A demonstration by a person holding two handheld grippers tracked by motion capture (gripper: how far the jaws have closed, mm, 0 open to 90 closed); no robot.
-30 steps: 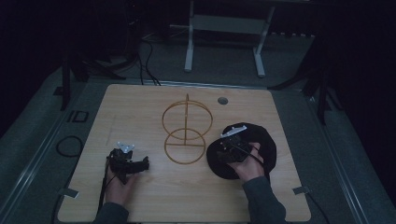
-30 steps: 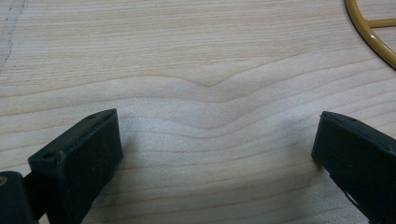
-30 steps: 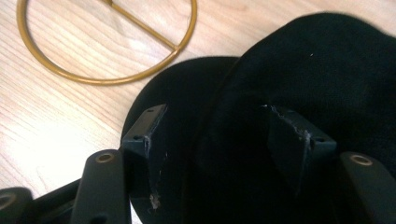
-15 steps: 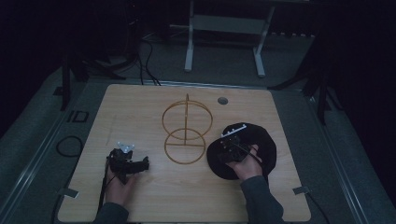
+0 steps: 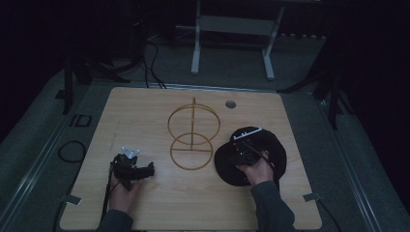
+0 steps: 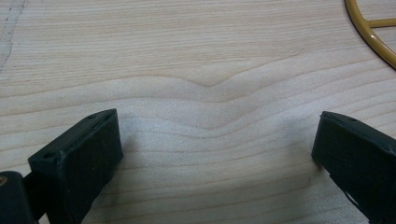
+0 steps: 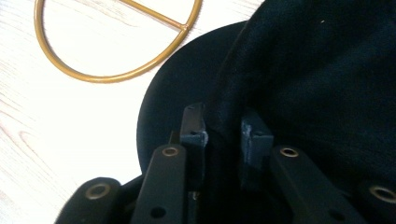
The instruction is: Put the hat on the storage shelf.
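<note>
A black hat (image 5: 271,145) lies on the right side of the wooden table (image 5: 140,116). My right gripper (image 5: 240,151) sits at its left part. In the right gripper view the gripper (image 7: 224,130) is shut on a fold of the black hat (image 7: 327,70), where crown meets brim. A gold wire stand (image 5: 192,133), an upright ring over a flat base ring, stands at the table's middle, just left of the hat. My left gripper (image 5: 145,170) rests low at the front left, open, with bare wood between the jaws (image 6: 217,149). The stand's base ring (image 6: 366,36) shows at the upper right there.
A round grommet hole (image 5: 230,104) lies near the table's far edge. Beyond the table stand the white legs of a frame (image 5: 196,48). Cables (image 5: 72,151) lie on the dark floor at the left. The gold base ring (image 7: 93,79) lies close to the hat's brim.
My right gripper has shifted slightly left and toward the person with the hat's fabric in it. The left gripper has not moved.
</note>
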